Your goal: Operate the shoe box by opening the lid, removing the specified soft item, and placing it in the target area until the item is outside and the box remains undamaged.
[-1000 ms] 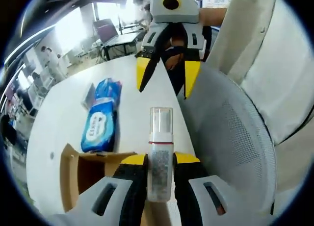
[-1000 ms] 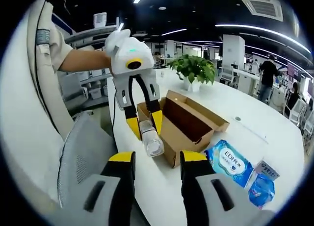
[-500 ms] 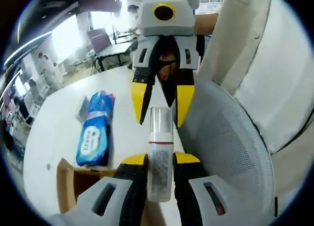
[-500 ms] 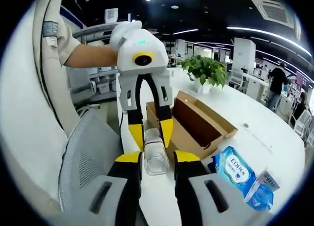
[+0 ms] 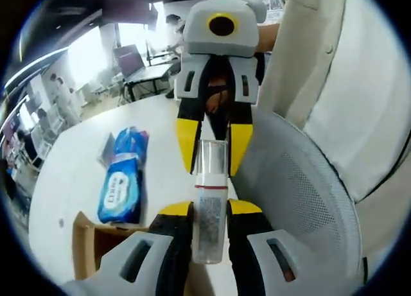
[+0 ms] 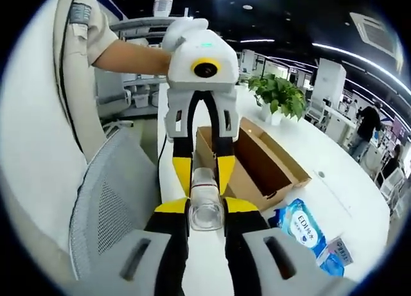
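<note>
A slim bottle (image 5: 210, 196) with a white printed label, a red band and a clear cap is held between both grippers above the table edge. My left gripper (image 5: 210, 211) is shut on its labelled body. My right gripper (image 5: 212, 160) faces it from the far side, its yellow fingers pressed on the clear cap. In the right gripper view, my right gripper (image 6: 205, 207) clasps the cap end of the bottle (image 6: 205, 216), and the left gripper (image 6: 204, 175) holds the far end. The open cardboard shoe box (image 6: 257, 171) lies behind on the white table (image 6: 334, 180).
A blue pack of wet wipes (image 5: 122, 180) lies on the table beyond the box (image 5: 87, 235). A grey mesh chair back (image 5: 302, 193) stands close on the right, beside a person's light sleeve (image 5: 334, 71). A potted plant (image 6: 279, 94) stands farther along the table.
My right gripper has come in from open and apart, and its jaws have narrowed onto the bottle's cap. The left gripper has kept its hold on the bottle.
</note>
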Available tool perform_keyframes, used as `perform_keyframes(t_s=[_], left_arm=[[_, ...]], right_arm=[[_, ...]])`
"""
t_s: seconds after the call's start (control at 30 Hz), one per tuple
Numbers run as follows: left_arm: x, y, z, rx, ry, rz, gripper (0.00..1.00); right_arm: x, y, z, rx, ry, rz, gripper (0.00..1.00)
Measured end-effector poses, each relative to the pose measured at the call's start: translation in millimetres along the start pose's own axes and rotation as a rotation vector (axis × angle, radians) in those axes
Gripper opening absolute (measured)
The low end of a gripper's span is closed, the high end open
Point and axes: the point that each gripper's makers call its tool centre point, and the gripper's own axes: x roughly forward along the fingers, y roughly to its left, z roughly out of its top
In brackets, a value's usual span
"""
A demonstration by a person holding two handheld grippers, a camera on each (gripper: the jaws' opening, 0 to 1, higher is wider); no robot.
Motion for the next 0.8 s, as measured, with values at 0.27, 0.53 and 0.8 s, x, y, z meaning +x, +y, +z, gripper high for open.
perform_keyframes(t_s=[0.27,0.53,0.8], left_arm=[[1.3,3.0,1.5,-0.006,-0.009,0.015,0.19],[3.0,7.6,-1.8,-0.024,0.002,0.033,0.27],[-0.5,15.8,-9.3,-0.069,0.001,0.079,0.38]], right_arm=[[-2.7,-4.6,0.5,0.045,0.004,-0.001,0.16],[-2.2,-11.6,-2.9,0.073,0.019,-0.012,0.16],[-4.6,-22.6,-7.3,0.062,0.043,-0.016,0.16]])
